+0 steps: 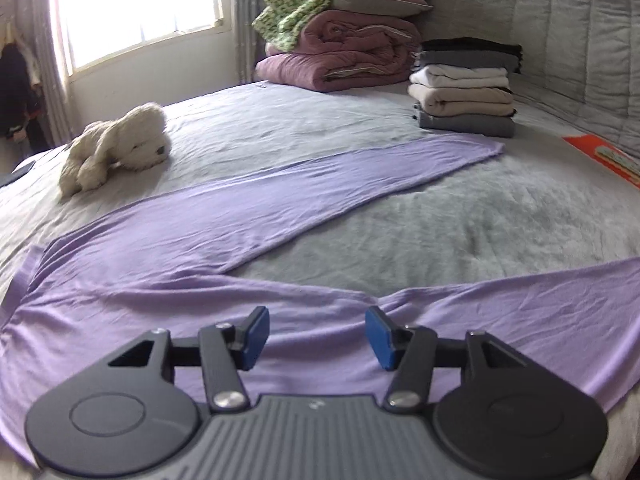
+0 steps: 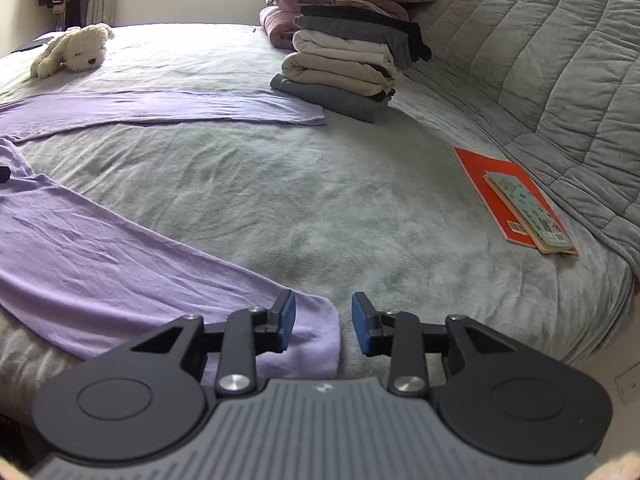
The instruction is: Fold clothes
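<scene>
Left hand-held gripper (image 1: 316,336) is hanging over the waist end of the lilac leggings (image 1: 240,216), jaws apart with nothing pinched, just fabric showing through the gap underneath. So from where I'm steering, the garment is right below and ahead of that one, lying flat on the bed (image 1: 460,216).

Shape-wise it's a V. Both legs meet near my left side and fan out to the right. The far leg runs long and diagonal up toward the stack of folded clothes (image 1: 464,88), its cuff ending just short of the bottom grey piece. The near leg runs across the front edge of the bed toward my other hand. Fabric looks thin and stretchy, mostly smooth with light wrinkles, a bit bunched at the crotch where the legs join.

Over on the right, the right hand-held gripper (image 2: 323,327) is also open and empty, and the near leg's cuff (image 2: 316,340) sits right at it: left pad over the cloth, right pad over bare bedspread. So the hem edge lies between the fingers, and I can't tell if either pad touches.

My read: right is nearer the cuff, left nearer the waist, and the leg's long axis runs straight between them. Next fold probably means bringing the near leg over onto the far one, or cuff to waist.
</scene>
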`<act>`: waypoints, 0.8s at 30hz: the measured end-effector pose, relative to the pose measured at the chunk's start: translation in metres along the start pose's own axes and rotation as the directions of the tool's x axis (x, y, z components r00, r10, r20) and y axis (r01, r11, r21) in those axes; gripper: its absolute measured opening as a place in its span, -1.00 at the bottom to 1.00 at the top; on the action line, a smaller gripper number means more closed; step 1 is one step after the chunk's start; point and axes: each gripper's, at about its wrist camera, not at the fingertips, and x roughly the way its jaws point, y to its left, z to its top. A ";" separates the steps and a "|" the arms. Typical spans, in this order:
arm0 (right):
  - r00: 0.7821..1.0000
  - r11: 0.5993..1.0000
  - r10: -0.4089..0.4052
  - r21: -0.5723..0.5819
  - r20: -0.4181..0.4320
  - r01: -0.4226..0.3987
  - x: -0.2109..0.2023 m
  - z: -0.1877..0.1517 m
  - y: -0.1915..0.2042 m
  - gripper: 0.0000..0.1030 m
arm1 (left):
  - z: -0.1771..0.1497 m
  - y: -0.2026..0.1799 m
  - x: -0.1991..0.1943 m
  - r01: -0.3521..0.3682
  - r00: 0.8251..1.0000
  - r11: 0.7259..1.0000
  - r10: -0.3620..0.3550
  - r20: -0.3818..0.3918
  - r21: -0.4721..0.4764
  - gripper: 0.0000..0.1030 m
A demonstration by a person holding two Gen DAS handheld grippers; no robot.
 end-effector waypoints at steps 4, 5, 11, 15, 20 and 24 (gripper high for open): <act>0.998 0.998 0.057 0.008 0.036 -0.057 -0.012 0.007 0.025 -0.26 | -0.016 0.039 -0.011 -0.077 0.997 0.996 0.076 -0.005 -0.049 0.07; 0.996 0.997 0.082 0.014 0.040 -0.082 -0.015 0.008 0.033 -0.25 | -0.020 0.049 -0.014 -0.096 0.995 0.994 0.096 -0.007 -0.060 0.07; 0.970 0.970 0.241 -0.010 0.042 -0.241 -0.035 0.003 0.083 -0.25 | -0.048 0.112 -0.032 -0.191 0.981 0.970 0.190 -0.021 -0.152 0.11; 0.942 0.939 0.334 -0.093 0.035 -0.330 -0.048 -0.006 0.119 -0.25 | -0.064 0.151 -0.047 -0.269 0.961 0.921 0.275 -0.019 -0.281 0.15; 0.931 0.915 0.363 -0.204 0.034 -0.349 -0.053 -0.018 0.157 -0.25 | -0.079 0.194 -0.063 -0.316 0.939 0.807 0.342 -0.041 -0.499 0.14; 0.915 0.890 0.401 -0.251 0.035 -0.381 -0.052 -0.019 0.178 -0.25 | -0.086 0.213 -0.067 -0.277 0.947 0.755 0.321 -0.033 -0.595 -0.08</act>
